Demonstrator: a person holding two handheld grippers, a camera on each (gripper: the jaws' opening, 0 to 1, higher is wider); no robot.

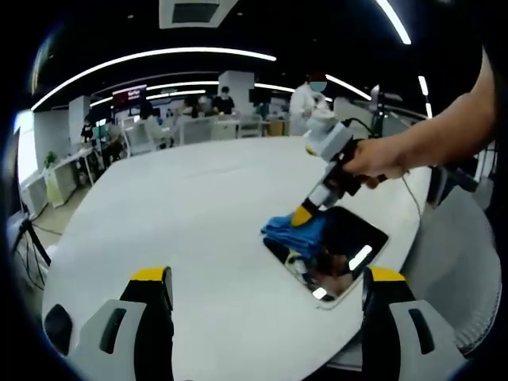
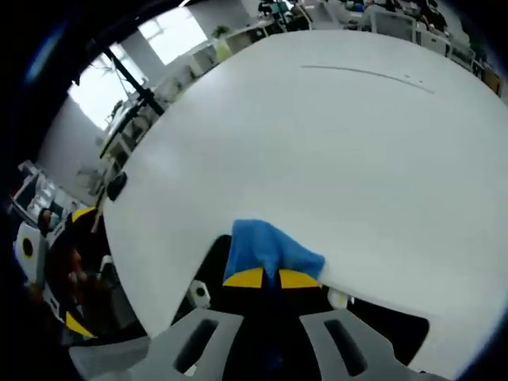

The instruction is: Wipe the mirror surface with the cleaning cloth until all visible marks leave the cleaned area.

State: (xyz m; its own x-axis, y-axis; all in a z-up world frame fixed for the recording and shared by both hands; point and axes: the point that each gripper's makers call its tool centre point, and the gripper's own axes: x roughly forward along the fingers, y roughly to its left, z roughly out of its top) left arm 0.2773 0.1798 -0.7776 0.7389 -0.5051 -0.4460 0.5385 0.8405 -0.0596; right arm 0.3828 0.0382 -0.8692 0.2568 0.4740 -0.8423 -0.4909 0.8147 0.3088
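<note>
the big white desk (image 1: 190,230) is round at the edge. on it, near the right side in the left gripper view, lies a dark shiny mirror (image 1: 349,242) with a pale rim. it lies flat close to the desk's edge. you can see lights shining back in it.

a blue cloth (image 1: 295,230) sits bunched up on the far left corner of the mirror, partly on the glass and partly on the desk. the right claw (image 1: 302,215) comes down onto it at a slant from the upper right, held by a person's hand (image 1: 377,159). its yellow tips are pressed together on the cloth, pinching it.

in the right gripper view, the right claw (image 2: 266,279) has its two yellow tips almost touching, with the blue cloth (image 2: 270,248) squeezed between them. the dark mirror (image 2: 381,321) shows under the claw, and the white desk (image 2: 333,143) spreads out beyond.

the left claw (image 1: 266,286) is spread wide. its two yellow tips are far apart and hold nothing. it hangs over the desk, near the mirror but not touching it.

far behind the desk are people (image 1: 309,99) sitting and standing at other tables.
</note>
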